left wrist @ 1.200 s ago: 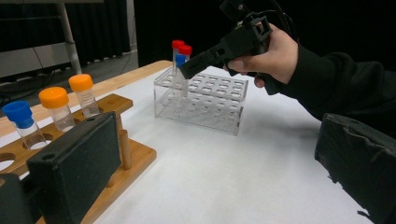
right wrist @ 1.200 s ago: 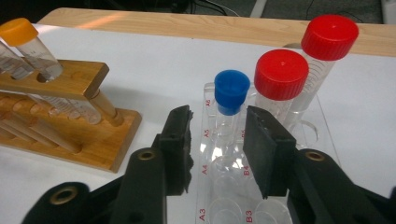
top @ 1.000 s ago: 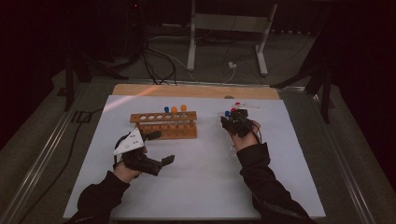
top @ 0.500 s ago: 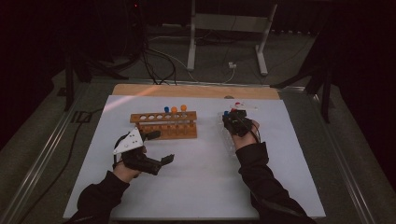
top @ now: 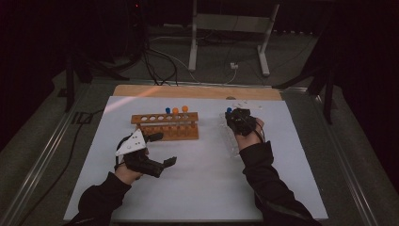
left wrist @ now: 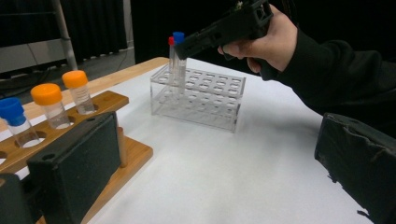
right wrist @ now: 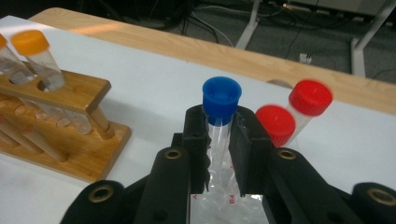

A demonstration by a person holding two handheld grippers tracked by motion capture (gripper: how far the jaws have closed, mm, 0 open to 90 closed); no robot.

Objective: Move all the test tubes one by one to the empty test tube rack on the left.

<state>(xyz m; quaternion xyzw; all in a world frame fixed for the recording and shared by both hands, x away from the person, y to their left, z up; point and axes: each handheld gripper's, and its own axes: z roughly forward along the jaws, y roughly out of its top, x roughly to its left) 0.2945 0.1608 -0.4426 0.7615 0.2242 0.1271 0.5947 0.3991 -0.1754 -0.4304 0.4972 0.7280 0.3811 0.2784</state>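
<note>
— Starting at the left, what is the high view giving you?

— The left tool point(top: 165, 149) is hovering low over the white surface point(top: 202, 188), just in front of the wooden rack point(top: 164, 126), with its jaws standing wide and nothing between them. The grey plate is sitting on top of it. From up there the rack's caps are showing as small dots, one blue and two orange.

— Is the left gripper view adding anything?

— It is showing those tubes properly: a blue-capped tube point(left wrist: 14, 119) and two orange-capped tubes point(left wrist: 49, 105) are standing upright in the rack's end holes. Farther off it is showing the clear rack point(left wrist: 198, 98) as a whole grid of holes, which the high view is barely making out under the right hand point(top: 248, 139).

— And over at the right?

— The right tool point(right wrist: 219, 140) is closing narrowly on a blue-capped tube point(right wrist: 220, 112), gripping it just below the cap. The tube is standing upright at the far corner of the clear rack; the left gripper view is suggesting its lower end is inside a hole, though I cannot tell how deep. Two red-capped tubes point(right wrist: 292, 116) are sitting just beside it in the right gripper view, the farther one blurred, whereas the left gripper view is catching one red cap.
</note>
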